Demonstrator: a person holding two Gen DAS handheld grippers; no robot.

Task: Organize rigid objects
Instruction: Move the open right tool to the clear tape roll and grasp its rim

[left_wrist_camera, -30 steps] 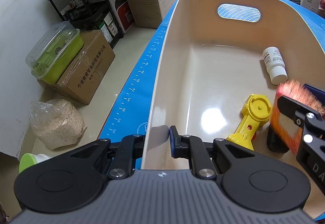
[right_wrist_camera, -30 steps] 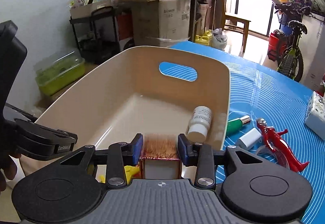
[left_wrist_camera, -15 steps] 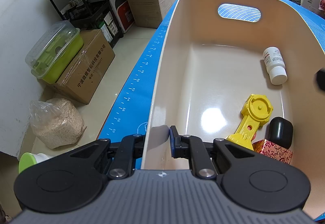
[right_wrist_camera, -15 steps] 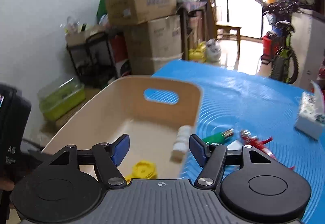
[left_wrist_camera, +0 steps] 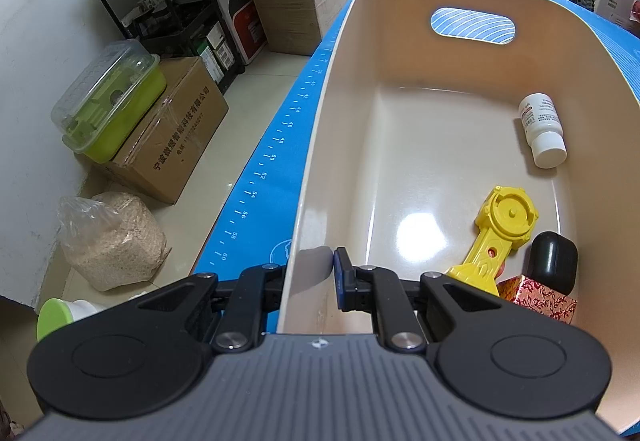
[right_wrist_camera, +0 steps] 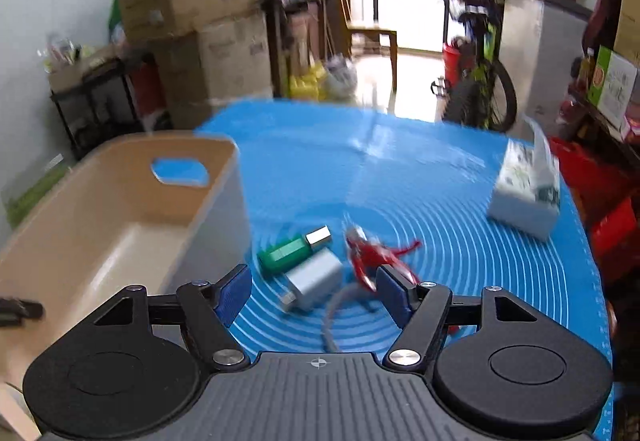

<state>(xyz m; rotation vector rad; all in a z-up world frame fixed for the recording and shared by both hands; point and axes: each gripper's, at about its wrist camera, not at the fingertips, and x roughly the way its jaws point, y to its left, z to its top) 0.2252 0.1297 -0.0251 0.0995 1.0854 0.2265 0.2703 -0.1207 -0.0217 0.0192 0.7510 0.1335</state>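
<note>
A beige bin [left_wrist_camera: 320,145] stands on the blue mat; it also shows in the right wrist view [right_wrist_camera: 120,209]. My left gripper [left_wrist_camera: 310,273] is shut on the bin's near wall. Inside lie a white bottle [left_wrist_camera: 542,129], a yellow toy tool [left_wrist_camera: 500,237], a black rounded object [left_wrist_camera: 554,261] and a red patterned box [left_wrist_camera: 544,299]. My right gripper [right_wrist_camera: 314,291] is open and empty above the mat, over a green bottle [right_wrist_camera: 290,249], a white charger block [right_wrist_camera: 314,279] and a red toy figure [right_wrist_camera: 370,253].
A tissue pack [right_wrist_camera: 524,189] sits at the mat's far right. Beside the table's left edge on the floor are a cardboard box [left_wrist_camera: 172,137], a green lidded container [left_wrist_camera: 108,97], a bag of grain [left_wrist_camera: 112,241] and a black shelf rack [left_wrist_camera: 176,21].
My right gripper let go of the red patterned box in the bin, opened, and swung right out over the mat toward the loose items. My left gripper has not moved.
</note>
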